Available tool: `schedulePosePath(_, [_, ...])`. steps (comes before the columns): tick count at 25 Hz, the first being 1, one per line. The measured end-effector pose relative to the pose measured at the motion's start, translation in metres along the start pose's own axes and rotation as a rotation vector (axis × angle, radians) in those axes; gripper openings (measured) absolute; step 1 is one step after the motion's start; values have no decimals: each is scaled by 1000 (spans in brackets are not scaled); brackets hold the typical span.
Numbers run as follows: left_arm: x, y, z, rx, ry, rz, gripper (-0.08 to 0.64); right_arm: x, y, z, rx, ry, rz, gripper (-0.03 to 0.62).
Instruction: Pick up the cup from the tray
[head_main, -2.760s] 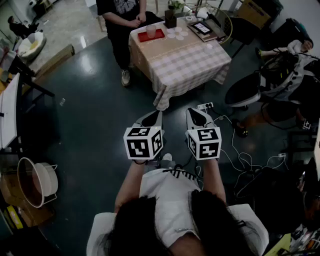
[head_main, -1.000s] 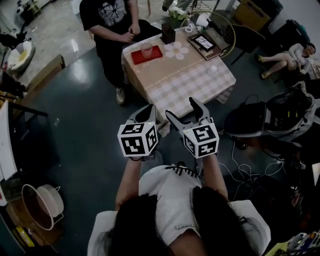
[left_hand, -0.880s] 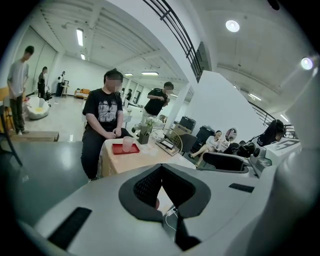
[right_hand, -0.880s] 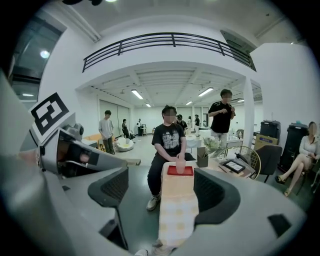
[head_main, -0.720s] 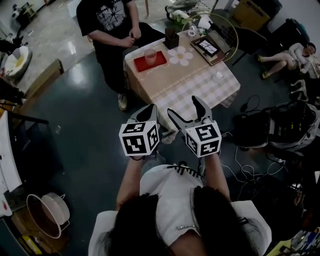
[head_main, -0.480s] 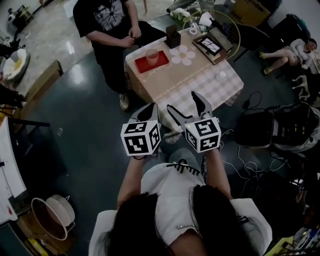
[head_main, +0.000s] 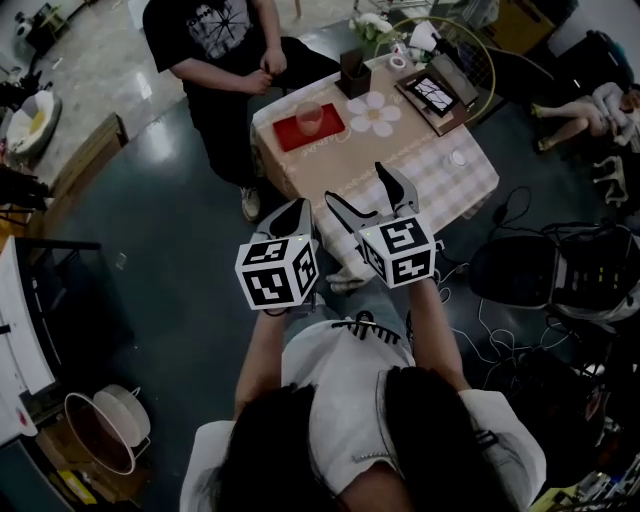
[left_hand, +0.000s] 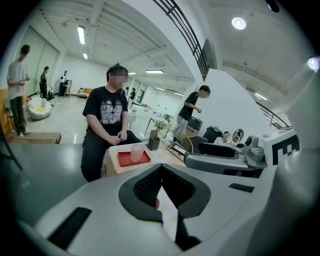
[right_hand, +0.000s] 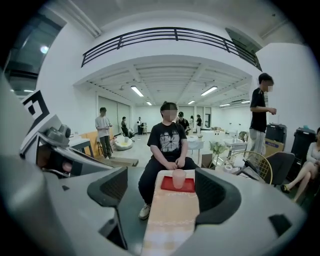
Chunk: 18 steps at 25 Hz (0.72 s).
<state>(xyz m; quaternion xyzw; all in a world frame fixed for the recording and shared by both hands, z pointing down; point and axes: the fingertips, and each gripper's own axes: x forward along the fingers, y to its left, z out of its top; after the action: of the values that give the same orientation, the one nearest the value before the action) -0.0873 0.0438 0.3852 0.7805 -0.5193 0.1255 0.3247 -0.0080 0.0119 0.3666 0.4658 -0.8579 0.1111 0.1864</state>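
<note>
- Left tongs (left_hand: 161, 167) have their tips pressed together, with only a thin slit behind them. The right tongs (right_hand: 160, 185) gape wide. Both hang in the air short of the worktop (head_main: 410, 165), well apart from the cup (head_main: 310, 118).
- That cup is pale pink and stands upright on the red tray (head_main: 332, 128), at the far end of the worktop, which wears a checked cloth.
- A seated person (head_main: 215, 40) in a dark printed shirt is just behind the tray, hands clasped near its far edge.
- Beside the tray lie a white flower-shaped mat (head_main: 375, 113), a dark box with flowers (head_main: 352, 72) and a framed picture (head_main: 437, 92). A small clear dish (head_main: 459, 157) sits near the worktop's right edge.
- Loose cables (head_main: 487, 322) trail over the dark floor at the right.
- In the right gripper view the cup stands far off, framed in the gap of the tongs, whose body cuts off the worktop's near end.
- In the left gripper view the tongs' own bulk covers most of the worktop, and the right tongs cross the right side.
- The holder's hair (head_main: 340, 450) and shoulders fill the bottom of the head view, which is dim. What the framed picture shows is too small to tell.
</note>
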Motion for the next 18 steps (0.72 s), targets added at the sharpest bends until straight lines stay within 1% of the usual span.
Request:
schedulePosePath(2, [13, 4, 6, -9, 1, 20, 6, 17, -10, 4, -16, 12, 16, 403])
schedulePosePath(5, [37, 4, 7, -17, 26, 32, 6, 37, -27, 9, -43, 35, 29, 403])
schedulePosePath(9, [62, 16, 18, -43, 29, 75, 6, 78, -41, 14, -75, 65, 74, 403])
schedulePosePath(14, [91, 30, 28, -112, 32, 123, 6, 126, -61, 8, -61, 125, 127, 403])
schedulePosePath(18, [114, 41, 35, -138, 44, 146, 6, 164, -71, 0, -71, 168, 152, 426])
